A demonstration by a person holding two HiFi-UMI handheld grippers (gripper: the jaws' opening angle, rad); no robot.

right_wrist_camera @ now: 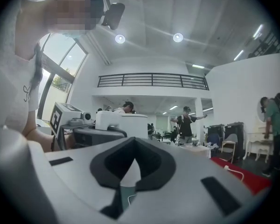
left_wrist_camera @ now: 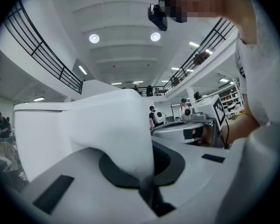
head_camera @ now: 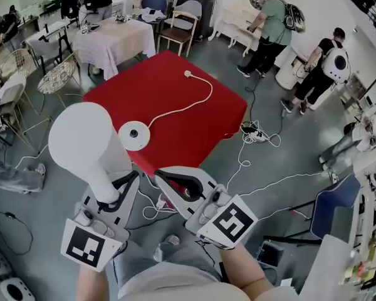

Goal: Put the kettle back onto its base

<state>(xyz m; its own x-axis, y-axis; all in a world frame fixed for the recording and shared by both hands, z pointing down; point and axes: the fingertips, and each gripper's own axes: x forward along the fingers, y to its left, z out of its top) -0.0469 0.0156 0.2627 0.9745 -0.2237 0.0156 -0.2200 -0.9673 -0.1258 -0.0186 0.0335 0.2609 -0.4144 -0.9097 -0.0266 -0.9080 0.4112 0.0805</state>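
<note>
The white kettle (head_camera: 81,140) hangs in the air left of the red table (head_camera: 175,99), near its front corner. My left gripper (head_camera: 109,196) is shut on the kettle's lower end. In the left gripper view the kettle (left_wrist_camera: 84,129) fills the middle, its handle pinched in the dark pads of the left gripper (left_wrist_camera: 147,171). The round white base (head_camera: 135,135) lies on the red table close to the kettle, and its cord (head_camera: 200,99) runs to a plug (head_camera: 188,74). My right gripper (head_camera: 160,175) is shut and empty, level beside the left one; the right gripper (right_wrist_camera: 126,171) has nothing between its pads.
White cables and a power strip (head_camera: 254,130) lie on the grey floor right of the table. A cloth-covered table (head_camera: 116,39) and chairs stand behind it. People (head_camera: 272,24) stand at the back right. A blue chair (head_camera: 335,199) is at my right.
</note>
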